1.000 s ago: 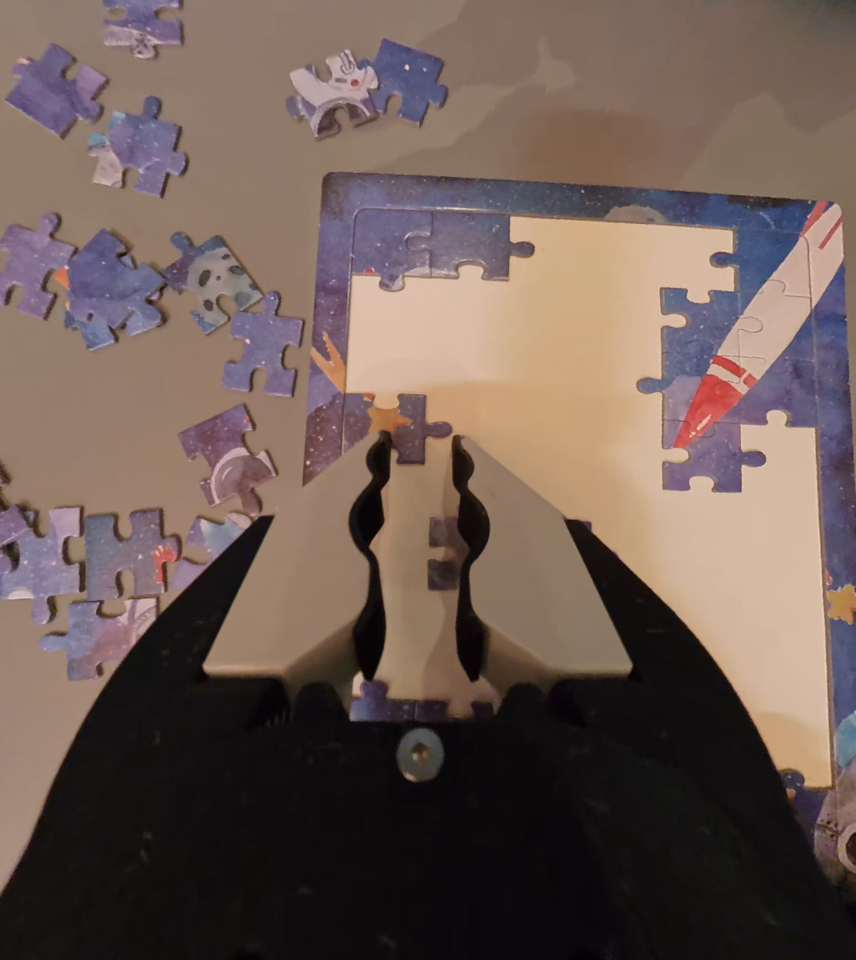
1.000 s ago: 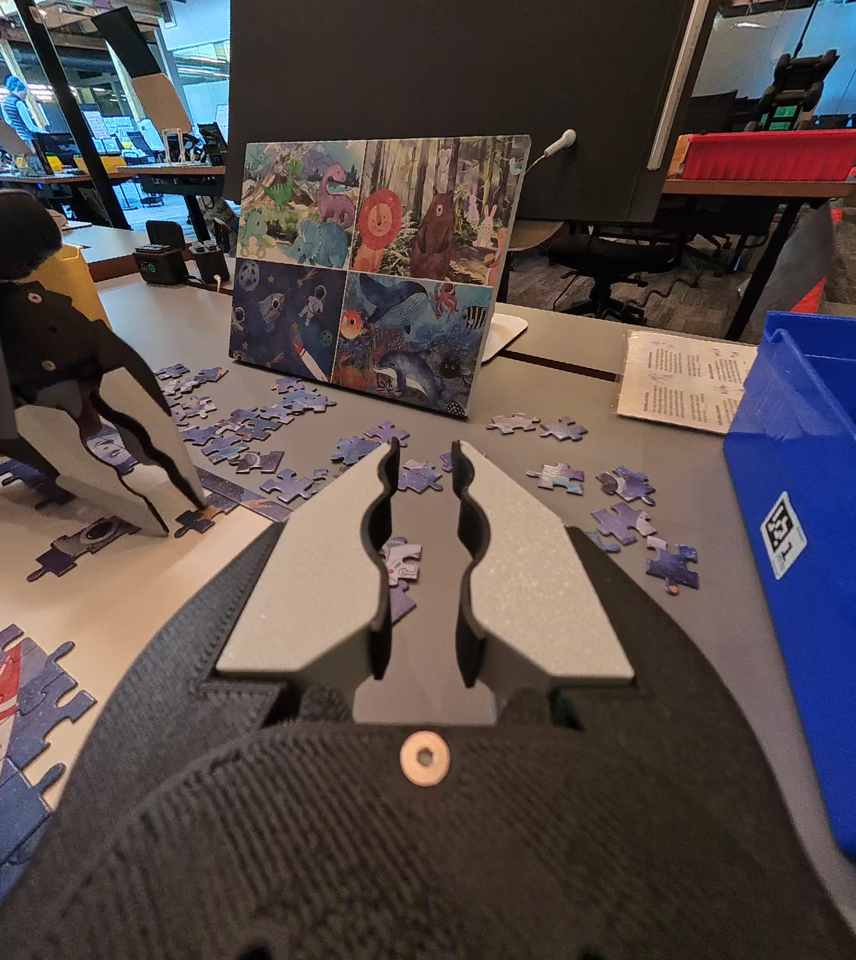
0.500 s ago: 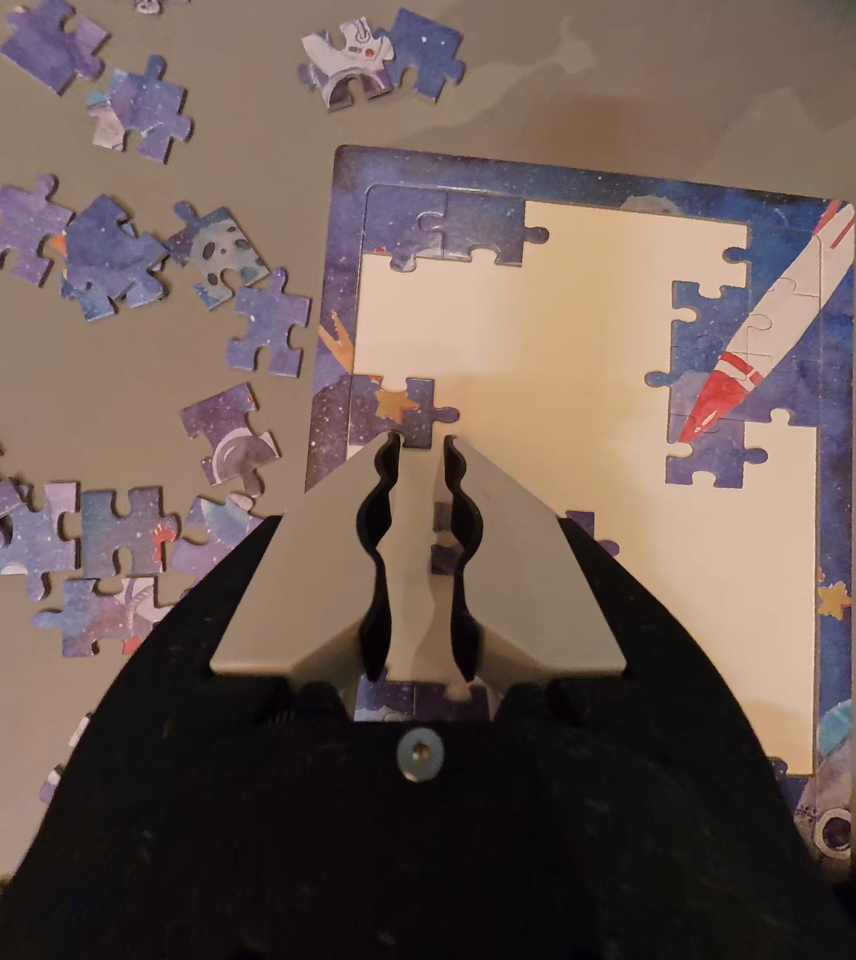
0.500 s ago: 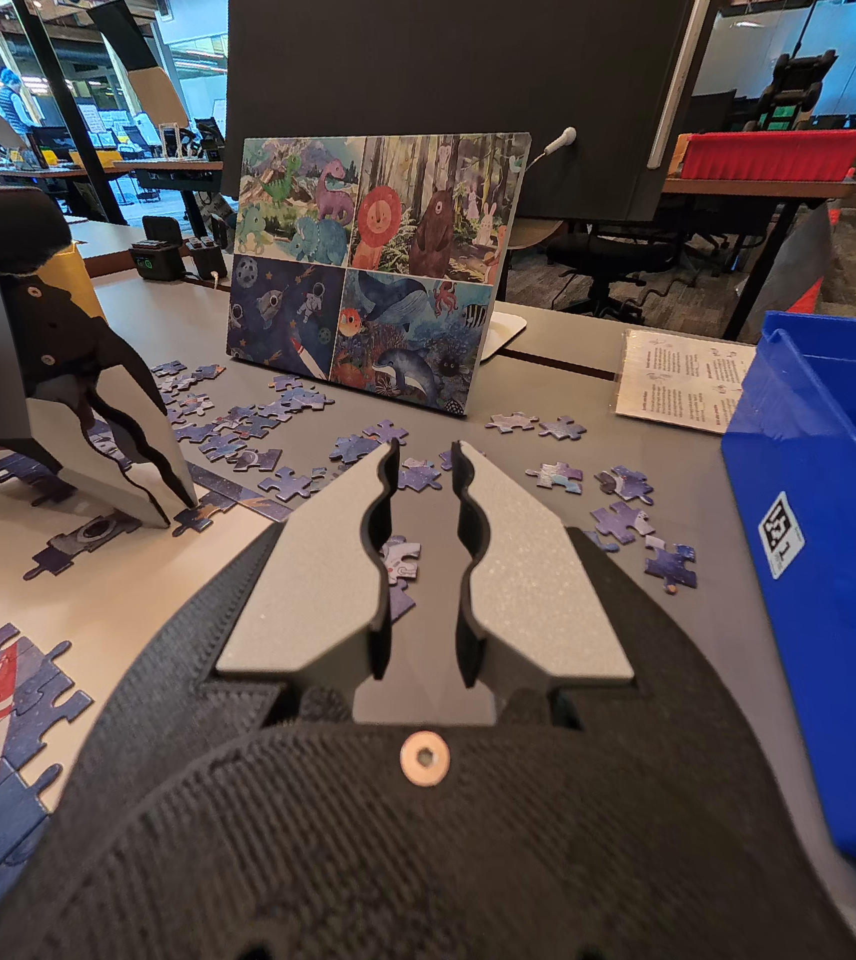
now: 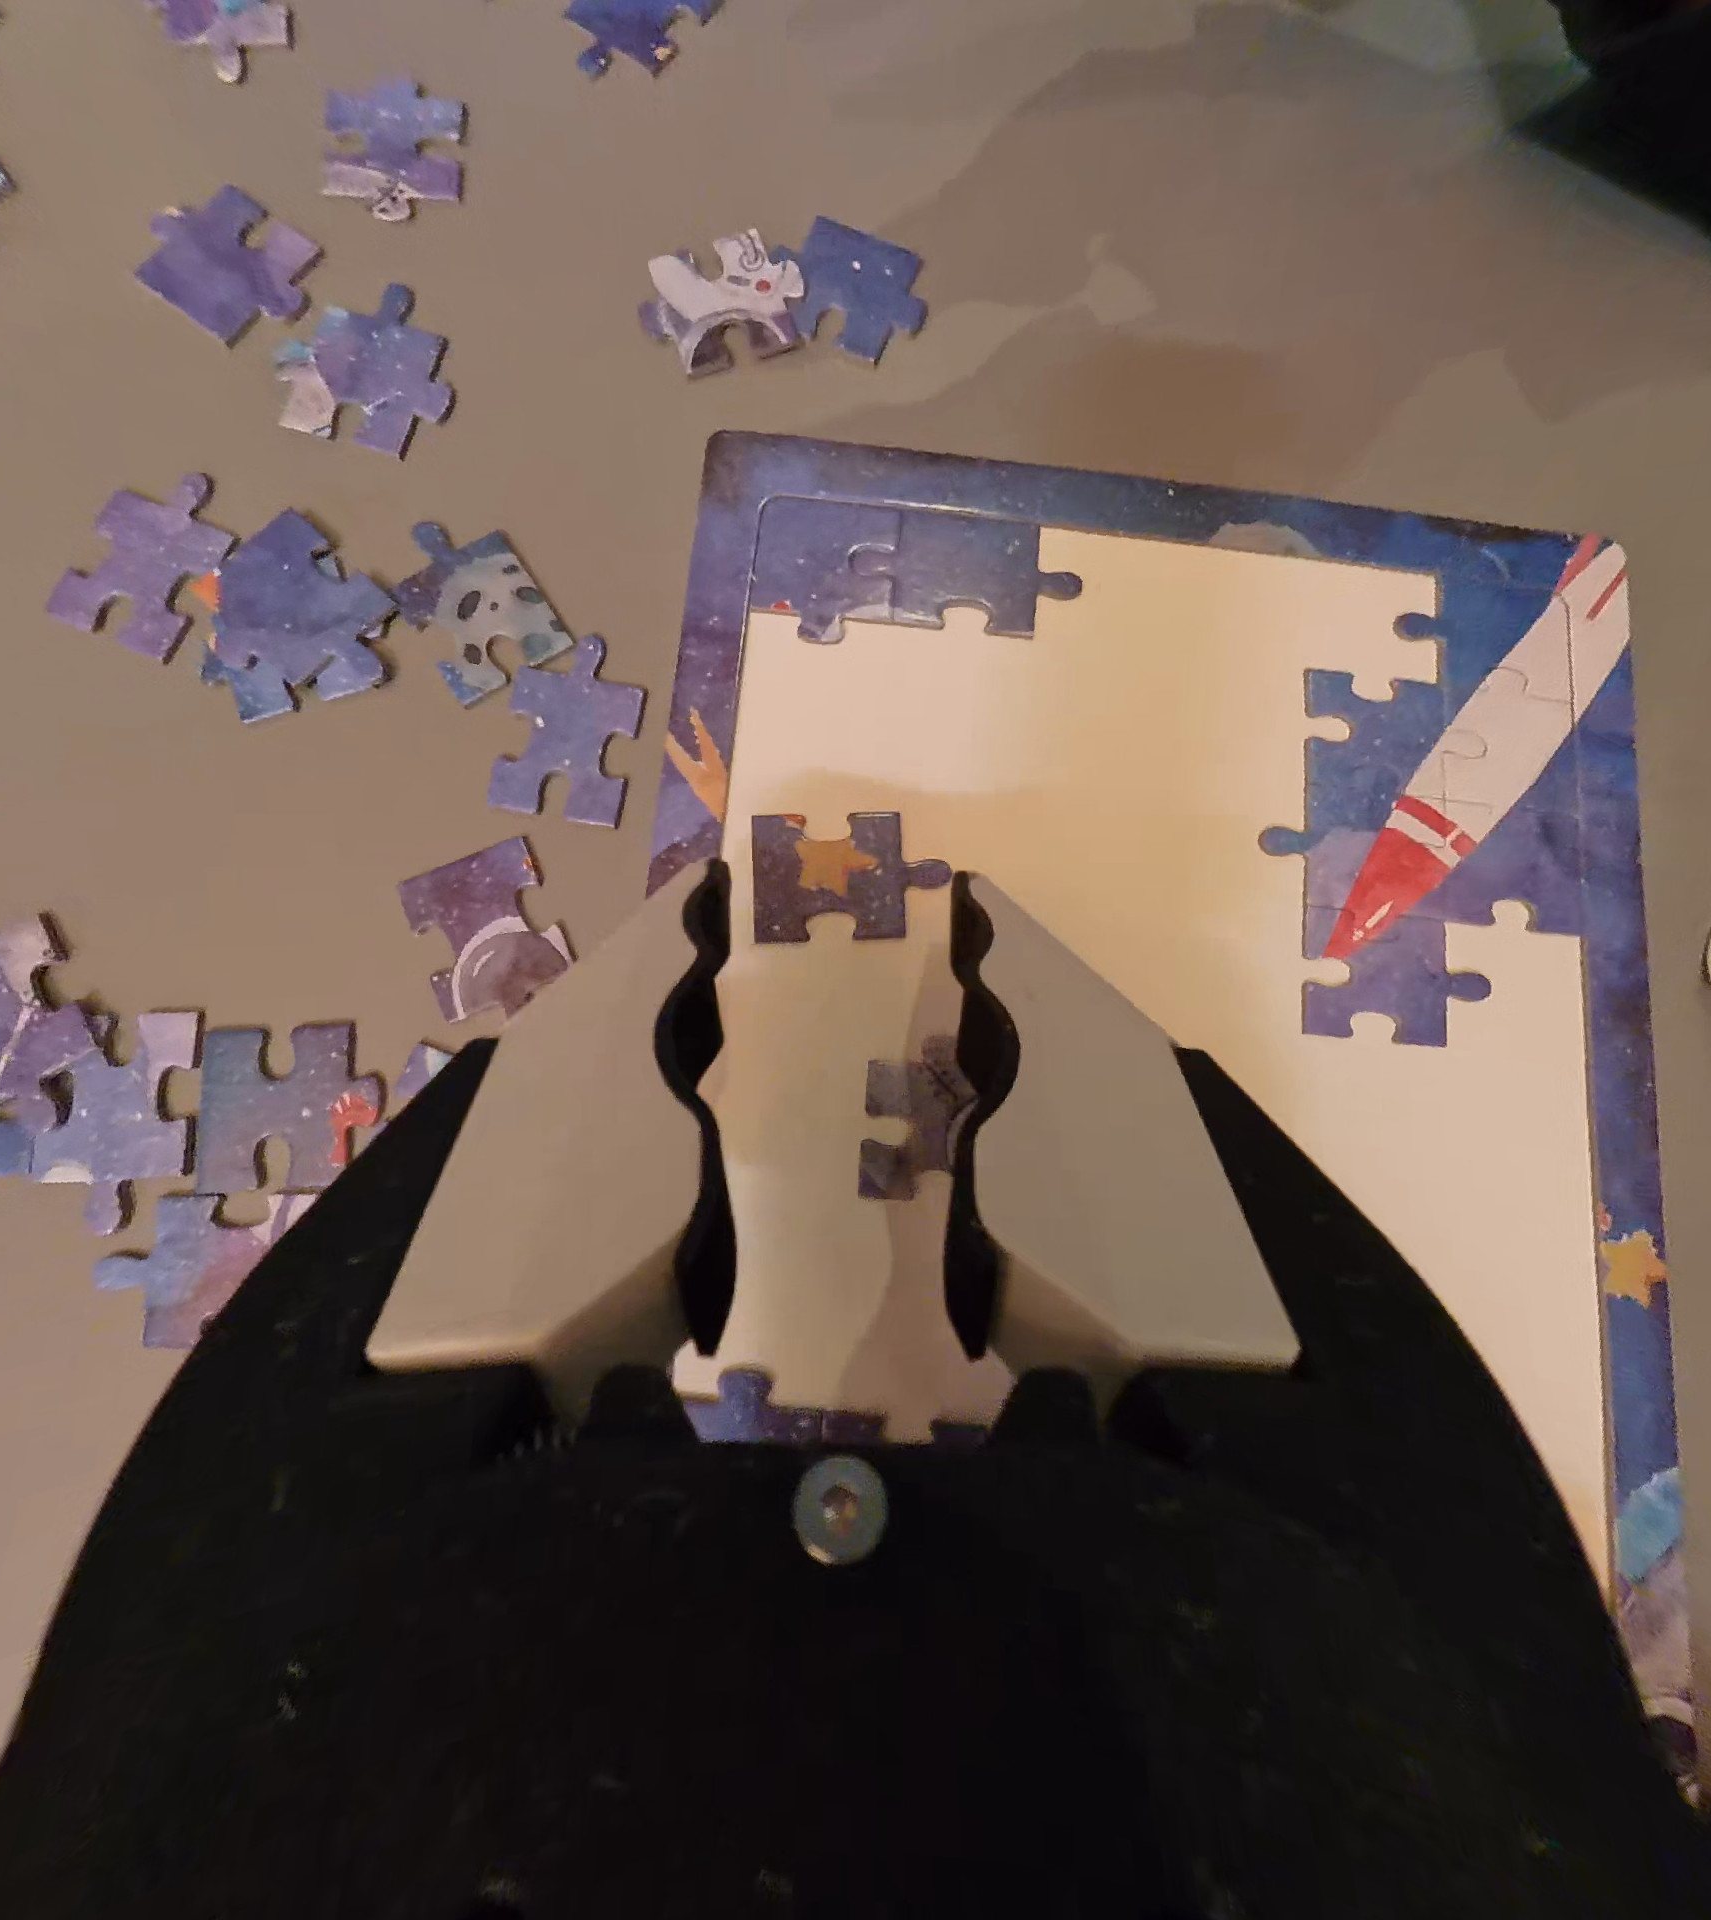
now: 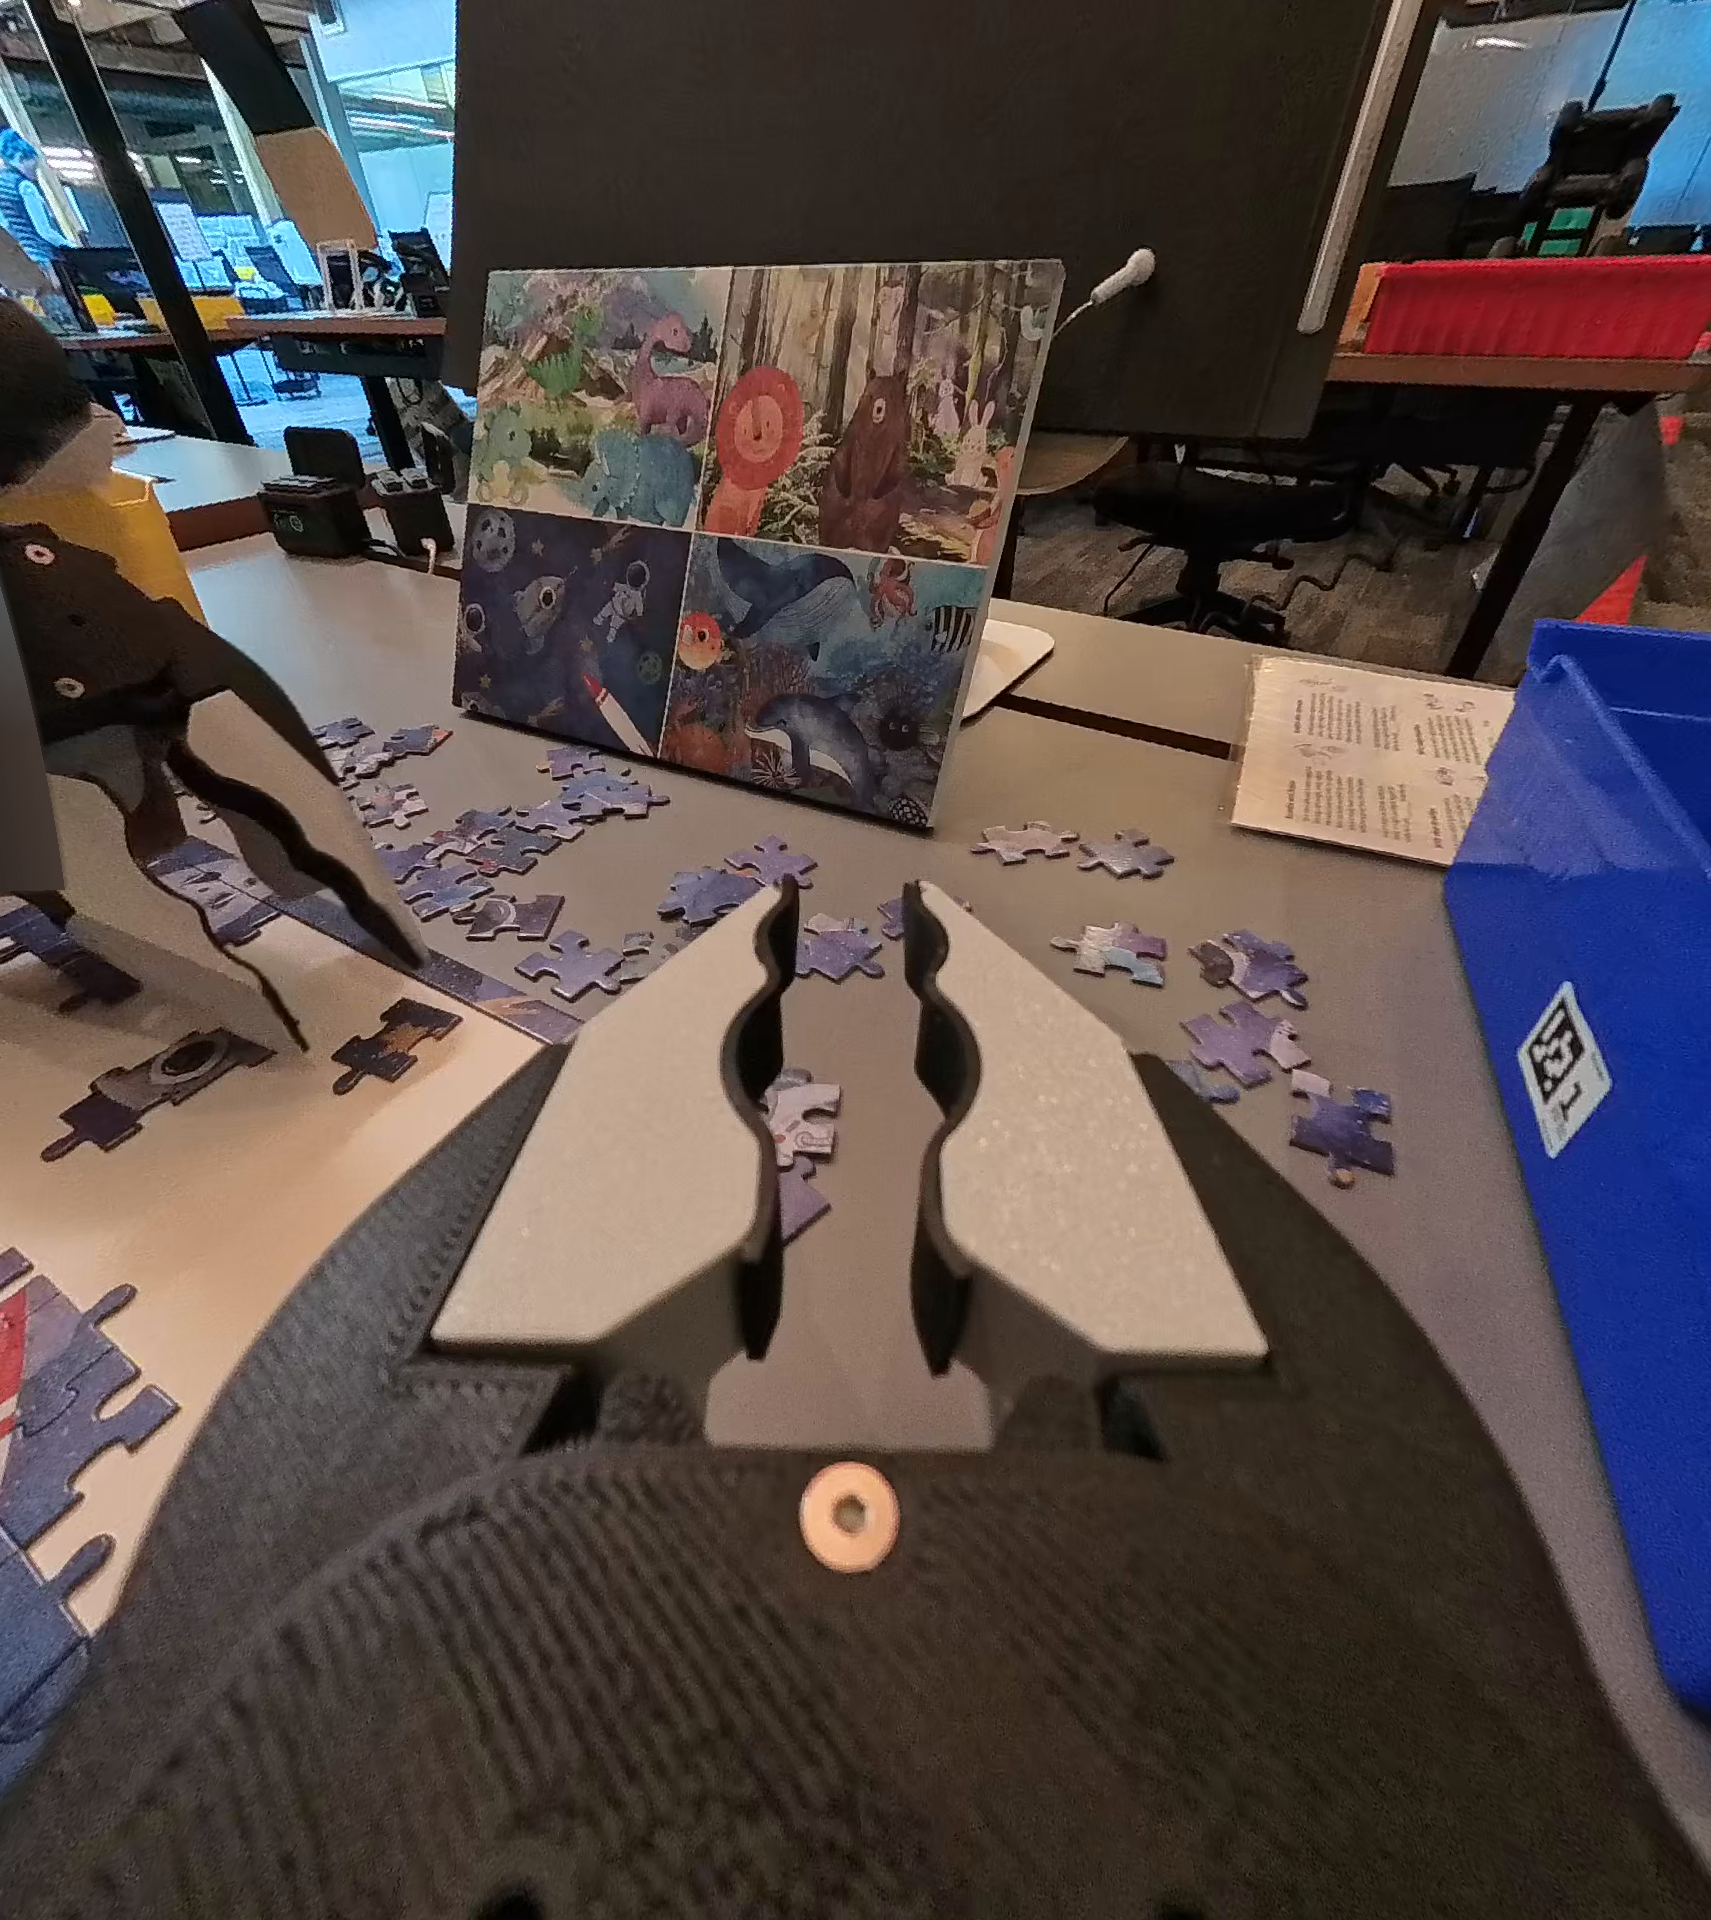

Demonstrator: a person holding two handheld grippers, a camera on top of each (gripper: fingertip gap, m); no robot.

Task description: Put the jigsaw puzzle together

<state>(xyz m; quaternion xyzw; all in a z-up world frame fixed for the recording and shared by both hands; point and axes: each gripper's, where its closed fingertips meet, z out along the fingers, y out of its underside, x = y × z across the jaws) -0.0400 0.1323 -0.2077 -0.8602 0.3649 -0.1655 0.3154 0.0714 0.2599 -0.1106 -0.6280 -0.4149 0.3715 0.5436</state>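
1. Jaws of my left gripper [image 5: 835, 894] now stand wider apart than a second ago, clear of the star piece [image 5: 830, 878], which lies flat in the tray [image 5: 1142, 488] at my 12 o'clock.
2. Right gripper [image 6: 849, 899]: unchanged, jaws narrowly apart, empty, above loose pieces [image 6: 835, 951].

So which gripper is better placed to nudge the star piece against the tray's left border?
Probably left: the left gripper hangs open right over the star piece; the right gripper sits off the tray, over loose pieces.

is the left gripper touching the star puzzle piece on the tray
Apart. The left wrist view shows the left gripper open, with bare cream tray visible between each fingertip and the star piece, which lies flat.
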